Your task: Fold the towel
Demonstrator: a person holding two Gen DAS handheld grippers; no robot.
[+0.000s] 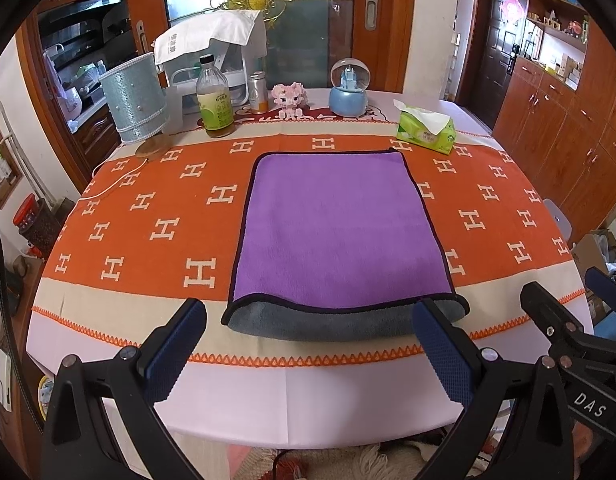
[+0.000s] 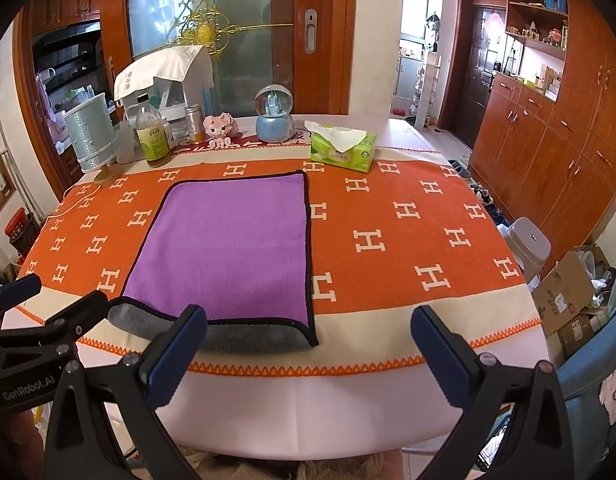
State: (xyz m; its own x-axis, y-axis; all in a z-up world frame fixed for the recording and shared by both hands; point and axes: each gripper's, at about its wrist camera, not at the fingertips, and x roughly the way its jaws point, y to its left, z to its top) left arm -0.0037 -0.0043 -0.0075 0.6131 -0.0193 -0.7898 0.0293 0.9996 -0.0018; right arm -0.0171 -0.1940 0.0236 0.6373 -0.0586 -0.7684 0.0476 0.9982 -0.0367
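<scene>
A purple towel (image 1: 335, 224) with a dark hem and a grey underside lies flat on the orange tablecloth, with its near edge folded so the grey shows. It also shows in the right wrist view (image 2: 228, 240). My left gripper (image 1: 308, 344) is open and empty, hovering over the near table edge just in front of the towel's near edge. My right gripper (image 2: 308, 352) is open and empty, to the right of the towel's near right corner. Each gripper shows at the side of the other's view.
At the table's back stand a green tissue box (image 1: 425, 130), a blue snow globe (image 1: 349, 88), a pink toy (image 1: 290, 98), a bottle (image 1: 214, 100), a silver-blue bin (image 1: 134, 100) and a covered rack. Wooden cabinets (image 2: 547, 152) and a grey stool (image 2: 527, 244) are to the right.
</scene>
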